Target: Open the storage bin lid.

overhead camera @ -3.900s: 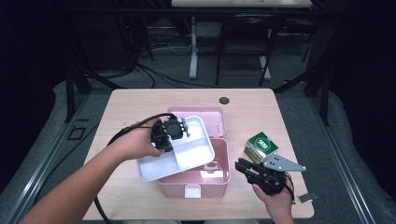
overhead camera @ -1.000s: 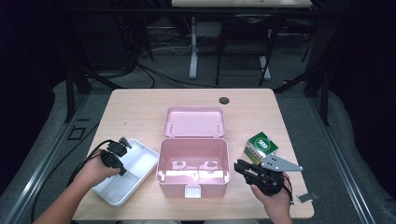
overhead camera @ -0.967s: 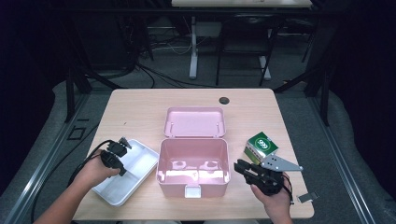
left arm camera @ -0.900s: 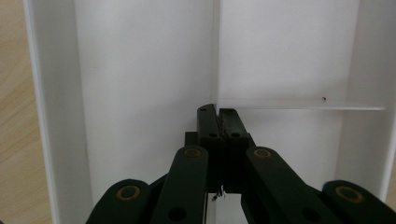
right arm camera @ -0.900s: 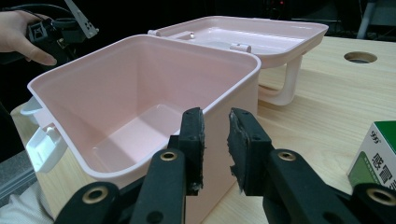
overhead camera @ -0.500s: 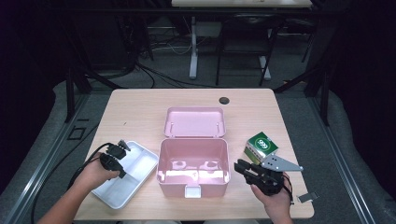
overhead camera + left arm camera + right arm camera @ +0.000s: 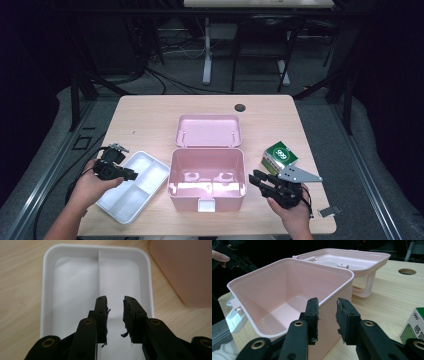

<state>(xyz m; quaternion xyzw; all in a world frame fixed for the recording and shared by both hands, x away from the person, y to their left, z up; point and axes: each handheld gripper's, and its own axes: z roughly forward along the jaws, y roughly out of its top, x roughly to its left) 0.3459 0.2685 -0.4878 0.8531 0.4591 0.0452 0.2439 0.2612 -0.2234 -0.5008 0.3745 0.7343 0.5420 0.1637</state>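
The left gripper [image 7: 115, 315] hung over the white divided plastic tray [image 7: 75, 270] on the tabletop [image 7: 150, 115], fingers just parting, empty. Right gripper [image 7: 327, 317] fingers gaped, empty, beside the open pink plastic box [image 7: 287, 290].

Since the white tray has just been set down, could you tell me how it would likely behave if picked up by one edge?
The white tray looks thin-walled and moulded, so probably light and slightly flexible. Its glossy surface may slip between pads. Shallow and flat, it should slide rather than tip.
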